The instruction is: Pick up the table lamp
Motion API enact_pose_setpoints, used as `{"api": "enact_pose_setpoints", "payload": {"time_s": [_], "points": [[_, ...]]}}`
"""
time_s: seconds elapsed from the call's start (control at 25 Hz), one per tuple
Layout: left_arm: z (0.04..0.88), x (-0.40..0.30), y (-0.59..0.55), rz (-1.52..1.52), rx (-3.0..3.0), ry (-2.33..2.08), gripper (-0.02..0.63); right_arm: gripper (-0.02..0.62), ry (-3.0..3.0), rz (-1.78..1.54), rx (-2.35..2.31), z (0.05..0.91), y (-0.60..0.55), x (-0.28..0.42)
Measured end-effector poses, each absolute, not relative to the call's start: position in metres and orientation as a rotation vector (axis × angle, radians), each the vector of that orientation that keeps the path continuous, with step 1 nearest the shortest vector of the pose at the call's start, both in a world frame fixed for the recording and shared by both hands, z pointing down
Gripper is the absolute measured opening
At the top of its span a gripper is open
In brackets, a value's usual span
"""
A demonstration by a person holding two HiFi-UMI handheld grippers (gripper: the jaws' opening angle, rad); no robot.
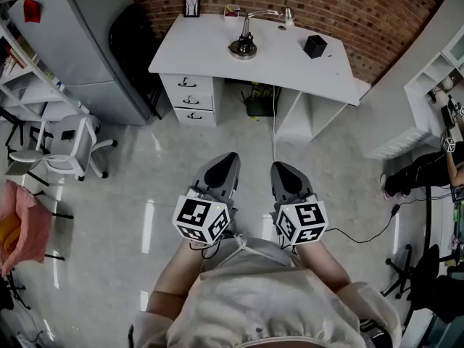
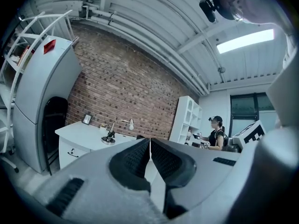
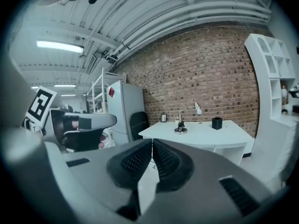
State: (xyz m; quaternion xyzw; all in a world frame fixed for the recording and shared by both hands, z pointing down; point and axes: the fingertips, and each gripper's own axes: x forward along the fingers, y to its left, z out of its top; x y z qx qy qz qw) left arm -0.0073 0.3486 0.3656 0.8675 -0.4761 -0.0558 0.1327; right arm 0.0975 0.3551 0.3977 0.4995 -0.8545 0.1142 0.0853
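Note:
The table lamp (image 1: pixel 243 45) stands on a white desk (image 1: pixel 210 53) against the brick wall, with a round metal base and a thin arm reaching right to a small shade (image 1: pixel 288 14). Both grippers are held over the floor, well short of the desk. My left gripper (image 1: pixel 230 156) is shut with nothing in it, and my right gripper (image 1: pixel 280 166) beside it is shut and empty too. In the left gripper view the lamp (image 2: pixel 110 136) shows far off, left of the closed left gripper (image 2: pixel 150 142). The right gripper view has the lamp (image 3: pixel 180 124) above and right of the closed right gripper (image 3: pixel 152 143).
A black cup (image 1: pixel 315 46) and a small picture frame (image 1: pixel 191 7) share the desk. A grey refrigerator (image 1: pixel 76 46) and a black chair (image 1: pixel 134 38) stand to its left, a white chair (image 1: pixel 69 151) nearer. White shelves (image 1: pixel 431 85) and a person (image 2: pixel 216 132) are at the right. A cable (image 1: pixel 362 235) lies on the floor.

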Motion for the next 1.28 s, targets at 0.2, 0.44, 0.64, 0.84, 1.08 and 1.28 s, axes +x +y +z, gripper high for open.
{"api": "enact_pose_setpoints", "payload": {"time_s": [0.2, 0.44, 0.64, 0.84, 1.08, 1.28], "points": [[0.370, -0.051, 0.311, -0.154, 2.494, -1.386, 0.020, 0.028, -2.530, 0.384, 1.498, 0.403, 0.319, 0.059], [0.381, -0.070, 0.276, -0.138, 2.441, -1.405, 0.020, 0.028, -2.515, 0.432, 1.462, 0.414, 0.276, 0.044], [0.392, -0.078, 0.236, -0.111, 2.403, -1.459, 0.020, 0.028, -2.533, 0.446, 1.425, 0.424, 0.226, 0.042], [0.396, -0.079, 0.173, -0.074, 2.382, -1.551, 0.020, 0.028, -2.585, 0.447, 1.363, 0.428, 0.155, 0.040], [0.376, -0.049, 0.077, -0.051, 2.429, -1.582, 0.020, 0.028, -2.623, 0.440, 1.283, 0.421, 0.056, 0.051], [0.376, -0.031, -0.002, -0.048, 2.411, -1.628, 0.020, 0.028, -2.638, 0.415, 1.226, 0.422, -0.021, 0.068]]}}
